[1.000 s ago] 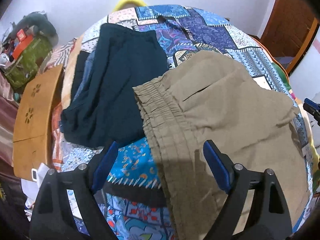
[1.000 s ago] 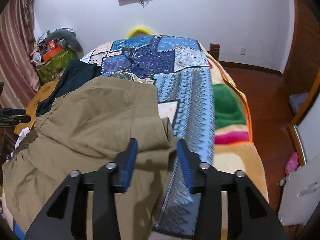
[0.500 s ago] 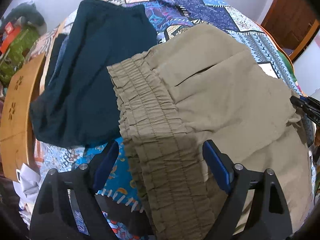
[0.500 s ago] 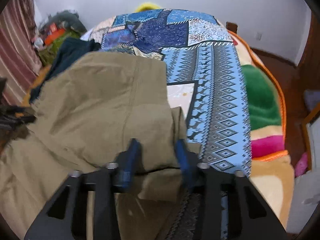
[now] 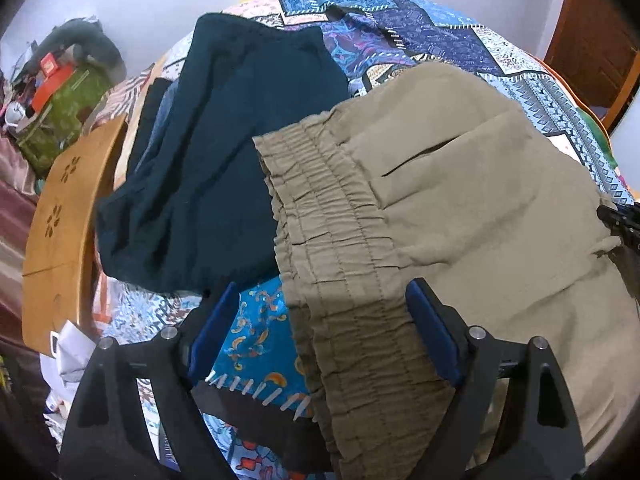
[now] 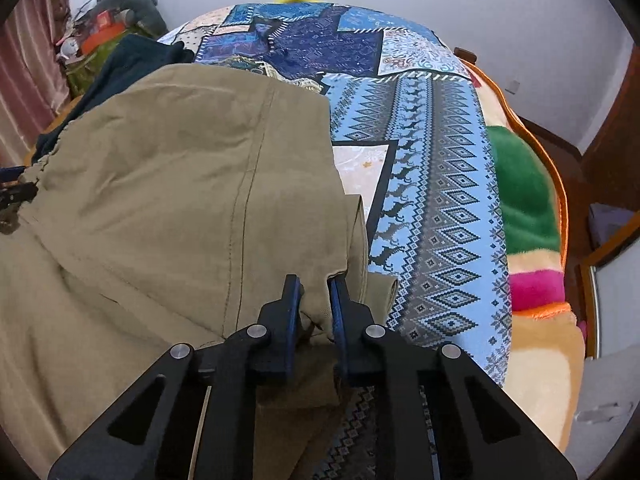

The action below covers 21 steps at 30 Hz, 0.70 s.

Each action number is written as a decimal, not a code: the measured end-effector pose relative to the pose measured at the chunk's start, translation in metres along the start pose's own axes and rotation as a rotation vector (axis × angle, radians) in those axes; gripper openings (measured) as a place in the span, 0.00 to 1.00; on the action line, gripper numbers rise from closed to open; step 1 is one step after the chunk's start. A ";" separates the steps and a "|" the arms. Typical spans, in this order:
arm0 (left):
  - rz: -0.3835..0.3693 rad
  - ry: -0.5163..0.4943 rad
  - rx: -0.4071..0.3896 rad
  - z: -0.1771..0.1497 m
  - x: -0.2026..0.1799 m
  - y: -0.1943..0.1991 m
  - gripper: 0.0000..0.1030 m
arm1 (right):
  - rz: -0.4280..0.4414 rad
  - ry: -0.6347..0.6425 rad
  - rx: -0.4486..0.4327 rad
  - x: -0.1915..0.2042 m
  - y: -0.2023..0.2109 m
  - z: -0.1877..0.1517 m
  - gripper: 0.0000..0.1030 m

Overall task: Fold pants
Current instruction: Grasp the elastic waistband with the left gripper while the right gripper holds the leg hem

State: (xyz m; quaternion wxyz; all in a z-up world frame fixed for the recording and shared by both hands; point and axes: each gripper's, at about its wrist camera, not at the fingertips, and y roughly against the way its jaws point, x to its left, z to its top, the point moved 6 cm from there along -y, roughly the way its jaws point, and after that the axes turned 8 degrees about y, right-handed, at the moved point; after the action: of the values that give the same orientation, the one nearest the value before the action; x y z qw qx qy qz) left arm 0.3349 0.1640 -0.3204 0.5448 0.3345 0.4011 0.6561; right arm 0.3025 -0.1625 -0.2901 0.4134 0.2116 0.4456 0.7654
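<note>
Khaki pants with a gathered elastic waistband lie folded on a patterned bedspread; they also fill the left of the right wrist view. My left gripper is open, its blue fingers straddling the waistband's near end. My right gripper is shut on the khaki fabric at the pants' right edge, with cloth bunched between the fingers. The right gripper's tip shows at the far right of the left wrist view.
Dark teal pants lie beside the khaki pair to the left. A wooden headboard and clutter stand at the left. A green, pink and orange blanket edges the bed on the right, with a wooden floor beyond.
My right gripper has closed from open onto the khaki fabric edge. The left gripper dipped toward the waistband and drew back a little, staying open.
</note>
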 end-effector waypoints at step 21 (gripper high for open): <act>-0.041 0.117 -0.071 0.065 0.038 0.047 0.84 | 0.028 -0.037 -0.199 -0.016 0.077 0.091 0.44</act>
State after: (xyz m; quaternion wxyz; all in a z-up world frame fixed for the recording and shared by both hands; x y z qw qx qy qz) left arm 0.3635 0.2077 -0.2489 0.5451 0.2677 0.4155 0.6772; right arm 0.3405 -0.1495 -0.1765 0.4298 0.1900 0.3568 0.8074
